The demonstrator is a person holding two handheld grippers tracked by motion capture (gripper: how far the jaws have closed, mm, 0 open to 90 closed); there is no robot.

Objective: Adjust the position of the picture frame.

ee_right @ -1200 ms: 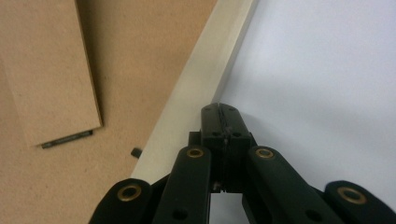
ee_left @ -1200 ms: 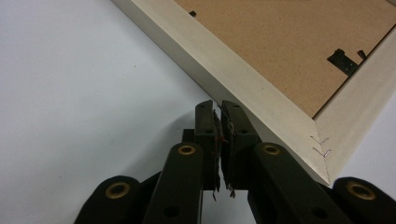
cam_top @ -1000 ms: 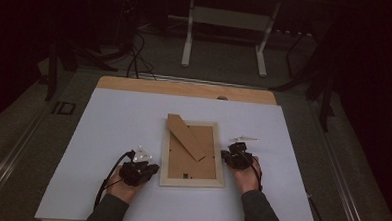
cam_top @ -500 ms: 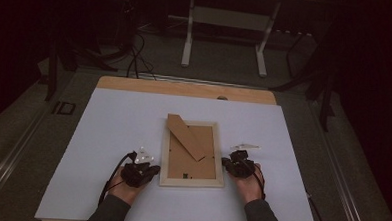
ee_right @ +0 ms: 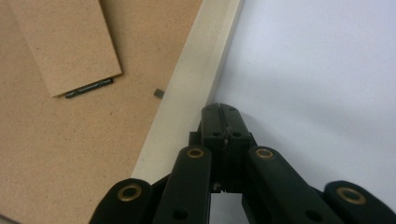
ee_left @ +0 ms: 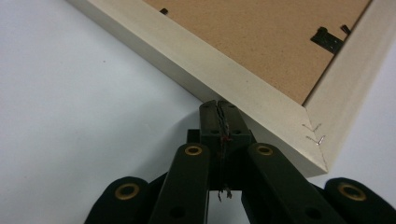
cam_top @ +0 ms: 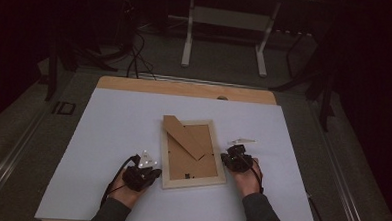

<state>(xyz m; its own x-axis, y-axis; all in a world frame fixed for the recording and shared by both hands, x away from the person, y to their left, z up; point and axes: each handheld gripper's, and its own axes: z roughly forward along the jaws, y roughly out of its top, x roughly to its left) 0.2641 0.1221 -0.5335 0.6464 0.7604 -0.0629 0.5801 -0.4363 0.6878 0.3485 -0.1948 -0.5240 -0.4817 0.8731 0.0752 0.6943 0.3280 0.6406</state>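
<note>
Both grippers' fingers clenched empty — left gripper (ee_left: 219,116) & right gripper (ee_right: 220,122) flanking picture frame (cam_top: 191,153) mid-picture, uneven shove could skew it.

My forearms (cam_top: 110,214) are running off the bench's near edge. The picture frame (ee_left: 261,88) is getting cropped in both gripper views, and whether my left gripper (ee_left: 219,108) is touching it is staying unclear.
</note>
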